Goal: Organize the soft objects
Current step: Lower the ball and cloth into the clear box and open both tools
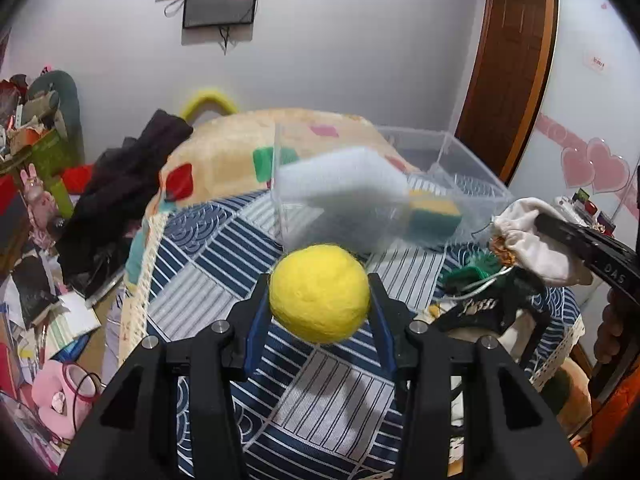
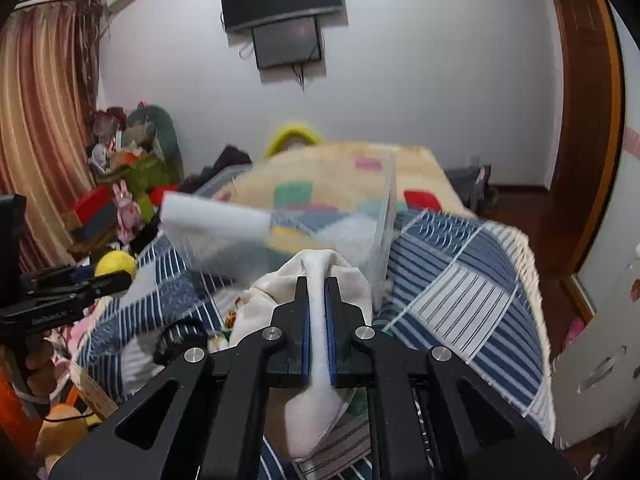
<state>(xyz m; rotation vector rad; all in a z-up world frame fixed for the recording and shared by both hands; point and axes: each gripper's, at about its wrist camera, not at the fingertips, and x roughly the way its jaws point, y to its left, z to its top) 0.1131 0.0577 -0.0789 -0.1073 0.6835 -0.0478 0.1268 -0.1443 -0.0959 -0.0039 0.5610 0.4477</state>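
My left gripper (image 1: 320,280) is shut on a yellow felt ball (image 1: 319,293) and holds it above the striped blue bedspread (image 1: 224,256), just in front of a clear plastic box (image 1: 460,184). The box holds a pale blue sponge (image 1: 340,184) and a yellow-green sponge (image 1: 434,212). My right gripper (image 2: 318,280) is shut on a white cloth pouch (image 2: 316,344), seen at the right of the left wrist view (image 1: 532,240). The ball (image 2: 116,263) and left gripper (image 2: 100,284) show at the left of the right wrist view, the box (image 2: 328,216) straight ahead.
A dark green and black cloth item (image 1: 488,296) lies on the bed right of the ball. A cream patterned quilt (image 1: 240,148) and dark clothes (image 1: 120,192) lie behind. Clutter and toys (image 1: 36,184) fill the floor at left. A wooden door (image 1: 508,64) stands at right.
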